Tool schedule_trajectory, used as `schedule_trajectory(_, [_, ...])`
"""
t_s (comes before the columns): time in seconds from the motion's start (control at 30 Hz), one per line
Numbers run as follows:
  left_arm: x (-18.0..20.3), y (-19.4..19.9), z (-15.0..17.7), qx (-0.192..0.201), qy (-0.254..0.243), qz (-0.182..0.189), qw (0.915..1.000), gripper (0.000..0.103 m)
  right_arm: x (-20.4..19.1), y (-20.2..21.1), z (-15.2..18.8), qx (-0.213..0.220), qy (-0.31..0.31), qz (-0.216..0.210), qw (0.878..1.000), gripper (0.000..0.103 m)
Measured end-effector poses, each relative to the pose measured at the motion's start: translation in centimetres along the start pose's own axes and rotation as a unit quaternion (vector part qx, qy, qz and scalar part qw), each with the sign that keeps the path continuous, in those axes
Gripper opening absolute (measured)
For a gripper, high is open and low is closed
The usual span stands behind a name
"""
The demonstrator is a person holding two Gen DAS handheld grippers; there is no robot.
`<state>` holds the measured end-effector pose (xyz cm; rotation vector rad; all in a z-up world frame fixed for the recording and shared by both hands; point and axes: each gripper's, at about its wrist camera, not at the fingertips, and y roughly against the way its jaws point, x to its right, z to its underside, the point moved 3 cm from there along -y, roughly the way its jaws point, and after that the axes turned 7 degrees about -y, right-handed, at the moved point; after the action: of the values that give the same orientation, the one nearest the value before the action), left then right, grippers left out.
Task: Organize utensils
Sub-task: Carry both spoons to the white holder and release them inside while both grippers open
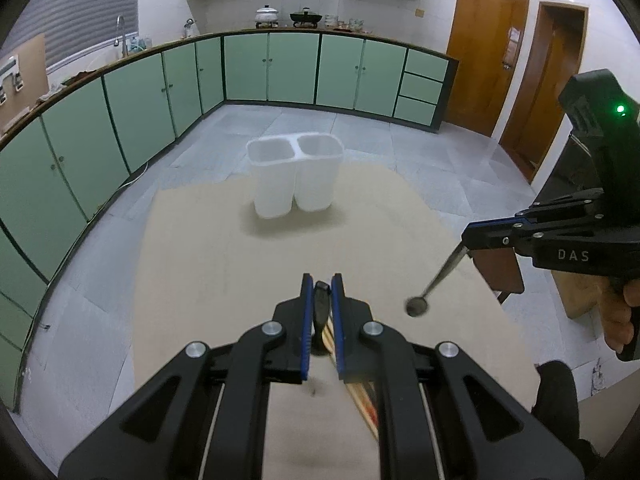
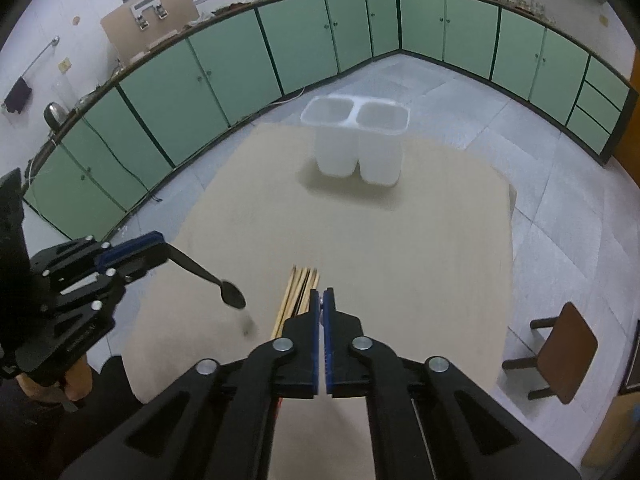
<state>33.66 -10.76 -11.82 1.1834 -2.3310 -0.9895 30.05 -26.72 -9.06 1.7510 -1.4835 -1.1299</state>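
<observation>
Left gripper (image 1: 321, 292) clamping black spoon (image 2: 234, 294), right gripper (image 2: 322, 300) pinching metal spoon (image 1: 416, 306); twin-cup holder (image 1: 296, 174) standing at twelve o'clock; tilting bowls down, lowering slowly into separate cups.

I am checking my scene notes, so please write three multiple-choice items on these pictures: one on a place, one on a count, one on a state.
1. Where do the chopsticks lie?
A in the holder
B on the table
C in a drawer
2. How many compartments has the white holder?
A one
B two
C four
3. The left tongs are:
A open, empty
B shut on the black spoon
C shut on a fork
Key: B, they lie flat on the table; B, two openings side by side; B, its handle sits between the fingers.
</observation>
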Motion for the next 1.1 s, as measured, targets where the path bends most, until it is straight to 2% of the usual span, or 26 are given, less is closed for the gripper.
schedule_trajectory(0.27, [-1.6,-2.0,-6.6,0.012,-0.001,-0.002,0.9999,0.008,0.9,0.3,-6.0,0.025,-0.016,0.003,1.000,0.002])
schedule_trajectory(0.4, [-3.1,-3.1,-10.9,0.025,0.004,-0.008,0.9997,0.008,1.5,0.5,-9.8,0.036,-0.029,0.007,0.999,0.002])
schedule_trajectory(0.63, [-6.2,-5.9,-18.4,0.047,0.018,-0.040,0.9980,0.008,2.6,1.1,-16.7,0.076,-0.056,-0.002,0.996,0.002])
schedule_trajectory(0.73, [-7.5,-7.8,-20.6,0.054,0.031,-0.043,0.9971,0.008,3.1,0.4,-19.2,0.088,-0.055,0.003,0.995,0.002])
schedule_trajectory(0.9, [-8.2,-12.3,-21.6,0.044,0.038,-0.045,0.9973,0.008,4.6,-3.6,-21.6,0.085,-0.057,0.018,0.995,0.002])
schedule_trajectory(1.1, [-8.8,-17.4,-18.8,0.014,0.051,-0.040,0.9978,0.010,7.0,-9.1,-21.3,0.048,-0.082,0.012,0.995,0.003])
